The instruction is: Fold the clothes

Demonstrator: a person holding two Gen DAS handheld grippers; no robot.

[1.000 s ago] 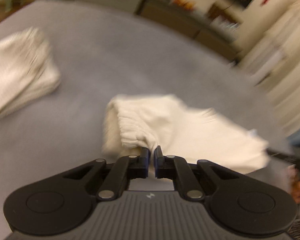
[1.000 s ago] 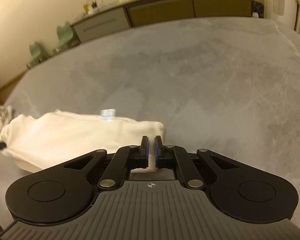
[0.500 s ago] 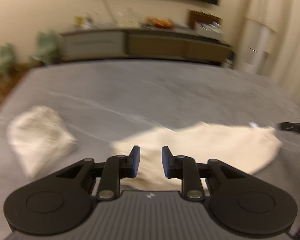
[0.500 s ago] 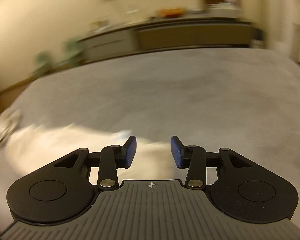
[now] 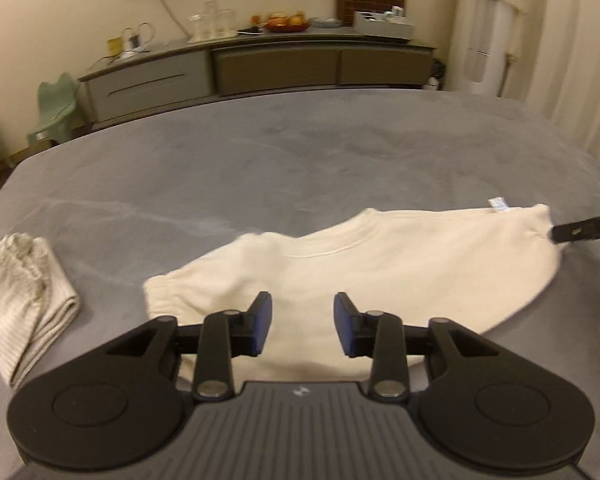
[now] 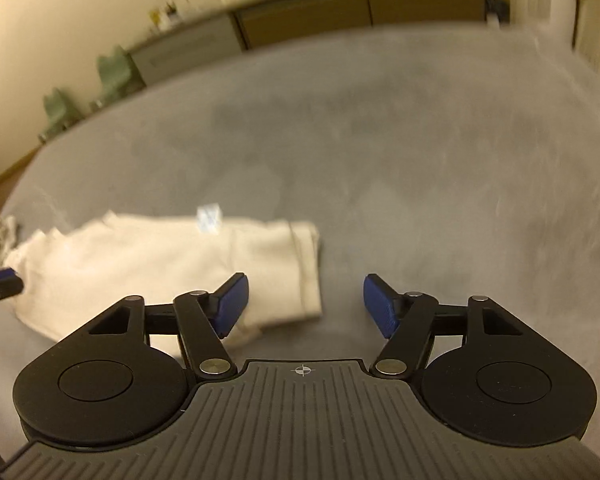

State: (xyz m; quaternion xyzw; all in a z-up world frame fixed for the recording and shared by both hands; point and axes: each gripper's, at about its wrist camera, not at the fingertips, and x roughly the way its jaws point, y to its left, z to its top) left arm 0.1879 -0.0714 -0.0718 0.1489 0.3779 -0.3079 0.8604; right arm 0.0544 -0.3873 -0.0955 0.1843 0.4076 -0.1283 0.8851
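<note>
A cream sweatshirt (image 5: 380, 272) lies folded flat on the grey table (image 5: 260, 168), a small white label at its far edge. My left gripper (image 5: 302, 322) hovers over its near left part, jaws opening, no cloth pinched between the blue pads. In the right wrist view the same cream sweatshirt (image 6: 160, 264) lies left of centre. My right gripper (image 6: 306, 304) stands above its right end, jaws opening wide, nothing held. A tip of the right gripper shows at the garment's right end in the left view.
A folded pale striped cloth (image 5: 24, 304) lies at the table's left edge. A long sideboard (image 5: 260, 68) with bottles and fruit stands behind the table, green child chairs (image 5: 56, 108) to its left, curtains (image 5: 540, 40) at the right.
Both grippers were shut on the sweatshirt's edge and have let go, jaws spreading. The left view has rolled level and pulled back. The garment now lies flat on the table.
</note>
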